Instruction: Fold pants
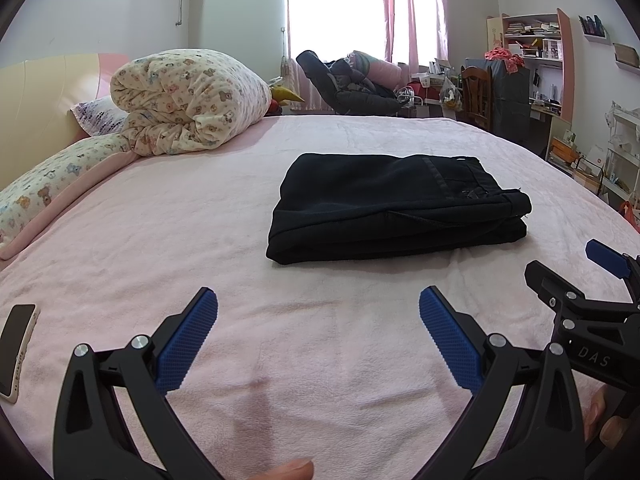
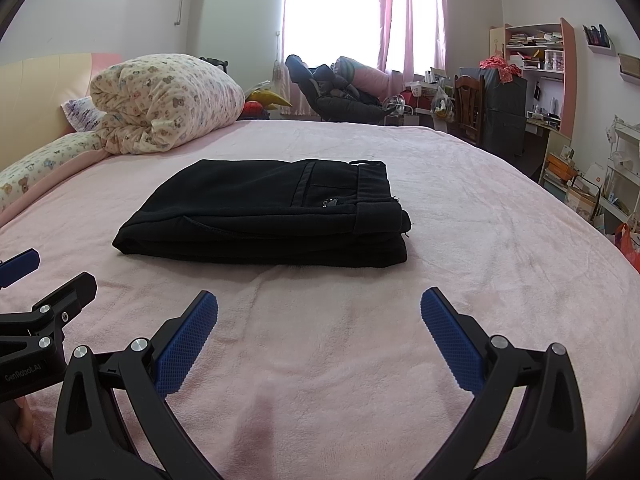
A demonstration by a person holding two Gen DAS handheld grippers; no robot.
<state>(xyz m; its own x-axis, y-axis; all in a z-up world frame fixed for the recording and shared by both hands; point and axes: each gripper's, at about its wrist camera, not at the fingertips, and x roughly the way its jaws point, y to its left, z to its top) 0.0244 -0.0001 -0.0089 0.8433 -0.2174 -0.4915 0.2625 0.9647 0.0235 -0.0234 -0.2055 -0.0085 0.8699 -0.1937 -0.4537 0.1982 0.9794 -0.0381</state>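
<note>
On the pink bed [image 2: 460, 240], toward twelve o'clock, the black pants [image 2: 264, 216] lie folded into a compact stack; left gripper [image 1: 318, 316] and right gripper [image 2: 319, 316] hang clear, jaws wide, apparently finished.

I see daylight flooding through the window [image 1: 340, 4], blown out to white between the curtains [image 2: 416, 12]. The bed [image 2: 460, 240] is softly, evenly lit, shadows faint. Both fisheye views bend strongly at the edges, corners black; focus is sharp.
</note>
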